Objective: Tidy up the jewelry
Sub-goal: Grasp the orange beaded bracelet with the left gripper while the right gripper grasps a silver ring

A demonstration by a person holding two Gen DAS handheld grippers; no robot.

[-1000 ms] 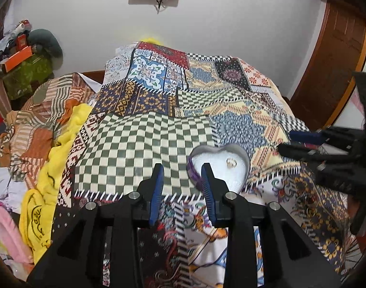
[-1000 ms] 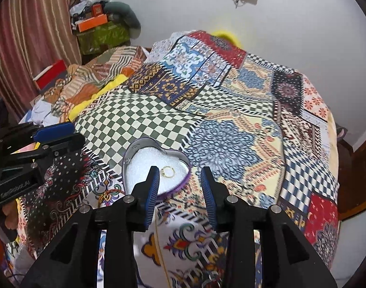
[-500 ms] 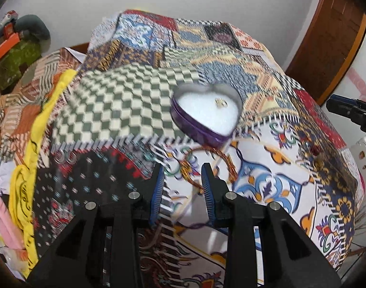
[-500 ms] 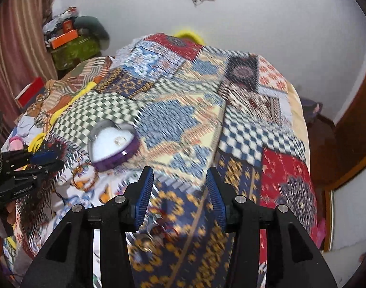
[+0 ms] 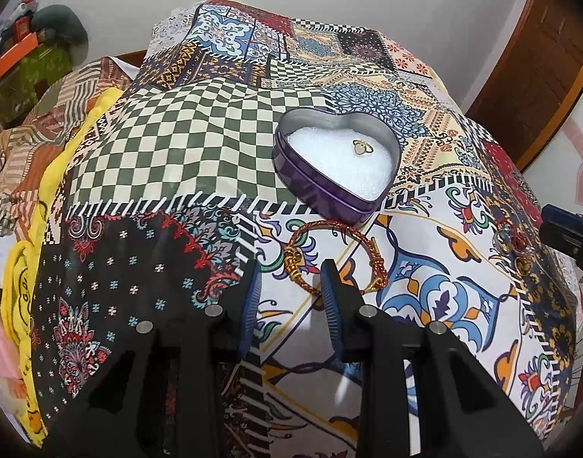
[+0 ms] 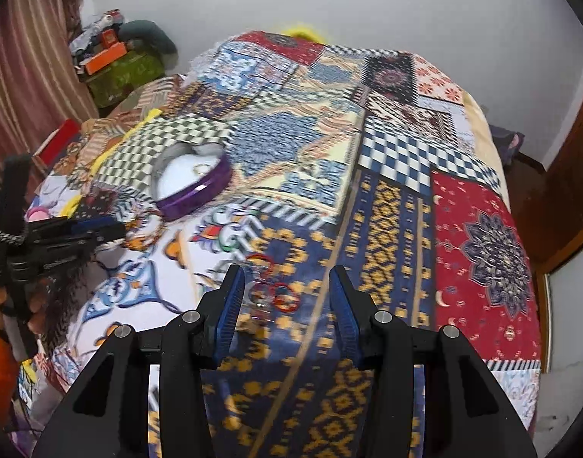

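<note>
left gripper [image 5: 291, 290] hanging low over the bed [image 5: 176, 145], partly open, nothing between the pads, gap lined up on the near arc of the bangle [image 5: 335, 255]. looks like the next pick, hence the steep downward tilt. bangle lying flat on the quilt just in front of the tin [image 5: 329, 168], not touching it as far as can be told. tin sitting lidless with white padding up, one ring [image 5: 362, 147] already parked on it, so probably the drop-off spot for everything else.

right gripper [image 6: 287, 294] also empty, jaws just been opening, a bit wider than the left, nothing pinched. aimed at the small rings [image 6: 272, 290] clustered on the blue and yellow patch, well apart from the tin. blurry there, so can't count them or tell whether tangled. likely both hands splitting the work: one on the bangle, one on the small stuff.
</note>
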